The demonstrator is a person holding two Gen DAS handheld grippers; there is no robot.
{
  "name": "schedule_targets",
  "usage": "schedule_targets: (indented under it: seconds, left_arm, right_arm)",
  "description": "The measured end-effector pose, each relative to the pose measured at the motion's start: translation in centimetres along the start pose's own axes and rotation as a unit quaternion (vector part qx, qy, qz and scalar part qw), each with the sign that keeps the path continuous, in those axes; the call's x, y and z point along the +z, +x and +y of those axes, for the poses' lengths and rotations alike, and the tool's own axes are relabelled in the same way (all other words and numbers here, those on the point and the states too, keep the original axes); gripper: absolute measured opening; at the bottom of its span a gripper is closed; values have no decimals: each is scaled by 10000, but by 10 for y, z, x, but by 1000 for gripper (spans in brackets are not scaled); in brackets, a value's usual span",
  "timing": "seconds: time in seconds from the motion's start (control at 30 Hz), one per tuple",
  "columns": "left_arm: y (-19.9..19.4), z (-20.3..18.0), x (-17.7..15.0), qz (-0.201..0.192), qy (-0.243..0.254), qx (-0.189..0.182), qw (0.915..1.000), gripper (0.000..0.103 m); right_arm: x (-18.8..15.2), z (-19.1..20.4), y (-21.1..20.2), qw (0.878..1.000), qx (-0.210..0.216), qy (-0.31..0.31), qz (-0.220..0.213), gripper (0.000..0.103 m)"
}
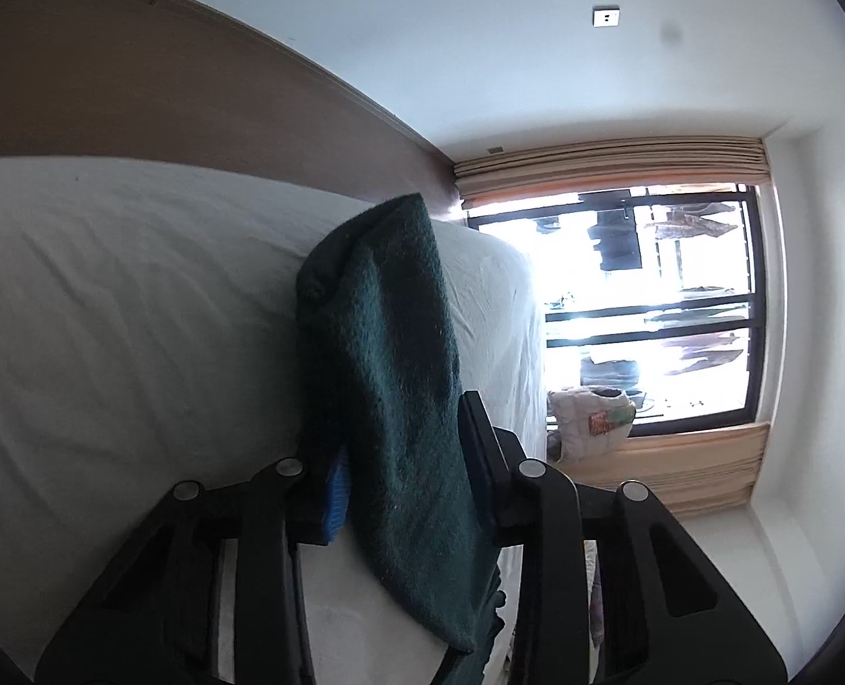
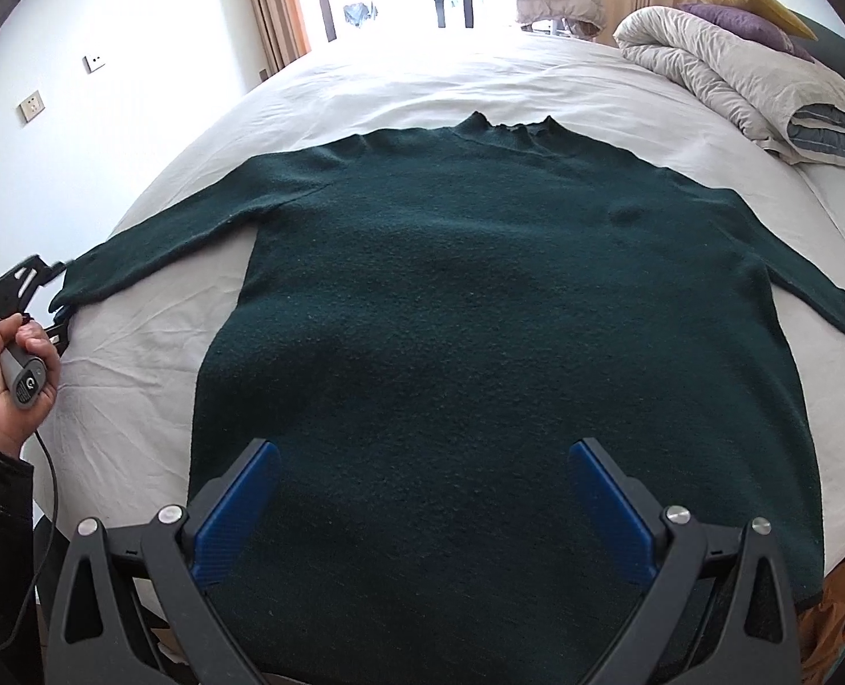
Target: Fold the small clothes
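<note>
A dark green sweater [image 2: 479, 314] lies flat on the white bed sheet [image 2: 137, 388], collar away from me and both sleeves spread out. My right gripper [image 2: 422, 456] hovers open over the sweater's lower body, with its blue pads wide apart and nothing between them. My left gripper [image 2: 60, 297], held by a hand [image 2: 0, 388], sits at the cuff of the left sleeve [image 2: 165, 234] by the bed's edge. In the left wrist view that sleeve [image 1: 388, 354] fills the gap between the fingers of my left gripper [image 1: 408, 439], which are shut on it.
A rolled duvet [image 2: 736, 74] and pillows [image 2: 747, 0] lie at the bed's far right corner. A window with curtains [image 1: 650, 314] stands beyond the bed, with a pale padded garment [image 1: 590, 416] beside it. A wooden board [image 1: 137, 85] runs along the wall.
</note>
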State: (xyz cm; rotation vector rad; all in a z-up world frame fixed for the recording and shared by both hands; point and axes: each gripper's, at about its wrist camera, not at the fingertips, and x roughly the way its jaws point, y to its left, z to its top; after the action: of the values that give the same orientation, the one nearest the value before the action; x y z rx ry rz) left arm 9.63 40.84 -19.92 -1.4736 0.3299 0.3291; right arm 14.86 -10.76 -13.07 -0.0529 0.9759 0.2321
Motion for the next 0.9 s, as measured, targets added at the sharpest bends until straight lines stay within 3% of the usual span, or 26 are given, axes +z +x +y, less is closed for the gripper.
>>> schedule_targets:
  seconds: [0.17,0.3,0.43,0.5,0.53,0.57,0.6,0.63,0.67,0.7,0.73,0.77,0.8,0.87,0.9]
  left_arm:
    - [14,2,-17,119,34,125,9998,8]
    - [8,-6,-19,-80,207,296,9993,7]
    - [13,-49,-29,-316,1052,426,9930,7]
    - [23,-95,-56,-296,2099,478,9761,7]
    - [32,-120,-77,-230,2791,560,9583,7]
    - [46,-147,-111,-116,3721,699,9255,7]
    - [60,-164,-146,8,4514,804,8887,7]
    - [74,-176,-185,146,5282,920,8440,7]
    - [86,-179,-233,191,6118,1065,7836,7]
    - [94,-176,-269,178,6751,1155,7284,7]
    - [101,-164,-310,123,7425,1256,6578,7]
    - [109,-148,-333,70,7790,1301,6134,7]
    - [107,-139,-353,48,7980,1315,5882,7]
    - [109,-121,-371,19,8149,1409,5622,7]
    - [114,-116,-372,-7,8190,1446,5553,7]
  right_arm:
    - [1,-2,-1,10000,60,11,-44,99]
    - [3,-12,3,9998,134,167,-32,96]
    - [7,-26,6,9993,169,333,-79,96]
    - [10,-38,9,9987,195,466,-104,96]
    - [12,-43,10,9983,212,521,-117,96]
    - [15,-48,11,9981,215,568,-132,96]
    - [18,-53,13,9978,220,606,-151,96]
    - [20,-57,14,9976,226,631,-168,96]
    - [24,-63,15,9973,233,665,-194,96]
    - [29,-68,16,9968,254,713,-247,96]
    - [33,-74,17,9962,292,760,-294,96]
    - [39,-81,19,9954,379,827,-315,96]
    - [44,-86,23,9944,486,890,-308,96]
    - [58,-99,32,9898,886,1066,-318,96]
    - [66,-104,38,9869,1074,1163,-318,96]
